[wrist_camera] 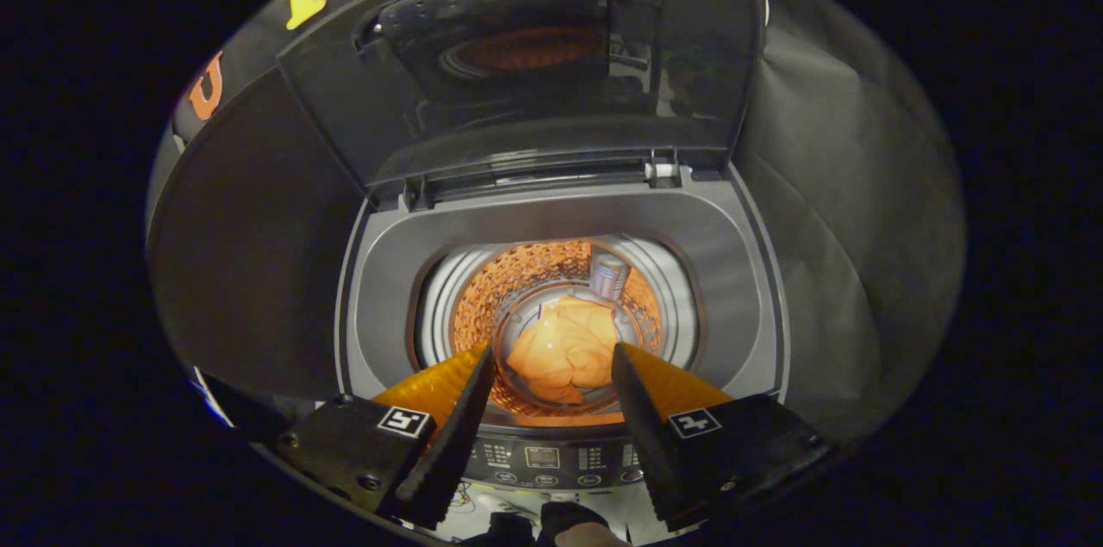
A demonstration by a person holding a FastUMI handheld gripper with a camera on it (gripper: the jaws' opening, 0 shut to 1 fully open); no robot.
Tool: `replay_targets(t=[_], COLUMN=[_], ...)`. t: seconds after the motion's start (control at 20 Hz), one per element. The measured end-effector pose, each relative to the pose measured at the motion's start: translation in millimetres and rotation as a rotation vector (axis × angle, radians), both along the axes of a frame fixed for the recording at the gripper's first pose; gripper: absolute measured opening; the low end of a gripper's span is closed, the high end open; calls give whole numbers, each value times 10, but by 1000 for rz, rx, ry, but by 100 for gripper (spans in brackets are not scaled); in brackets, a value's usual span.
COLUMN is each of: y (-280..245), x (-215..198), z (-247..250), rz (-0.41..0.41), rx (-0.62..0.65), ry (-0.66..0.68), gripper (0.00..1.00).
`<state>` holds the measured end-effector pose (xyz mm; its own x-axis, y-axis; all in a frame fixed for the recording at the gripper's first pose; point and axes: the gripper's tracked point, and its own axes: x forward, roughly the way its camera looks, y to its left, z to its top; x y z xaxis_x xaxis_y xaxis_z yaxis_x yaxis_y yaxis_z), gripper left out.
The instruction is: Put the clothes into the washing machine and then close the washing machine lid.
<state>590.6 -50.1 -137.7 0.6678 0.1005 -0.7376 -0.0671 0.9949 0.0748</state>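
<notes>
Hovering above the washing machine [560, 220], the gripper [551, 370] holds its fingers spread and empty; the orange clothes [564, 349] lie deep in the drum [491, 297]. Its raised lid [526, 65] stands upright beyond — a careless tug could slam it down.

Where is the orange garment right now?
In the gripper view, the orange garment lies at the bottom of the washing machine drum, beyond the open gripper and seen between its fingers, below the raised lid.

Spread fingers [551, 357] above cloth [564, 347] in drum [500, 289].
</notes>
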Motion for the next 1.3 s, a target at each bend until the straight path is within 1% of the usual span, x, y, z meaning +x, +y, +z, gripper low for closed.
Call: replay_targets(t=[0.1,0.4,0.8,1.05,1.3], y=[-5,10,184,261,334], x=[13,79,255,374,535], z=[141,794,1819,2324,2663], rz=[9,43,81,90,93], rx=[-20,-88,-91,-93,-76], ry=[-37,-200,-420,-507,-558], gripper=[86,86,86,86,86])
